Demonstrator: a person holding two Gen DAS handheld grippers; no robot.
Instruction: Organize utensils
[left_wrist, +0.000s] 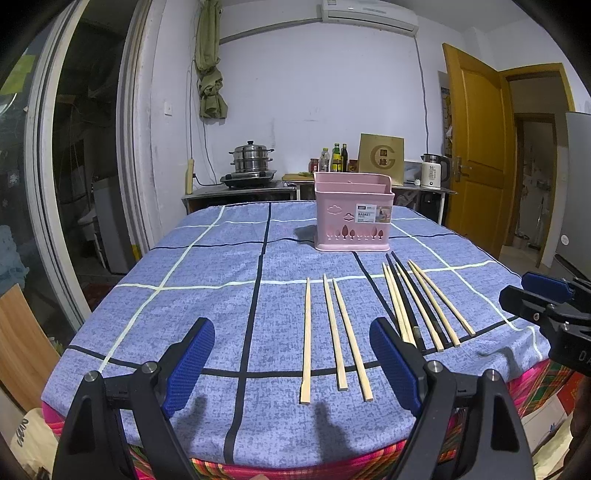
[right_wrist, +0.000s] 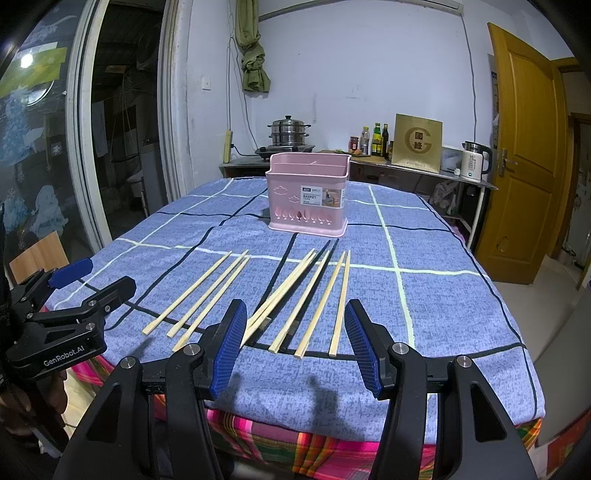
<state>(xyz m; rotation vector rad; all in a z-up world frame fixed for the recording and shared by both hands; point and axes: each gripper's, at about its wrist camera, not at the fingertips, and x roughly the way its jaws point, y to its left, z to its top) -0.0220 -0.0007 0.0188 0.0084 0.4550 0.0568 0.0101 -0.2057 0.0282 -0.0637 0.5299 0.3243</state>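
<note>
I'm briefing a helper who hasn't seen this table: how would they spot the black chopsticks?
Start at the pink plastic utensil basket standing on the blue checked tablecloth. In front of it lie two groups of chopsticks; take the larger group, below the basket. The two black chopsticks lie among pale wooden chopsticks, the only dark ones.

"BASKET" on the pink basket's label (right_wrist: 320, 199) — "GenRobot.AI" on the left hand-held gripper (right_wrist: 92, 282).
</note>
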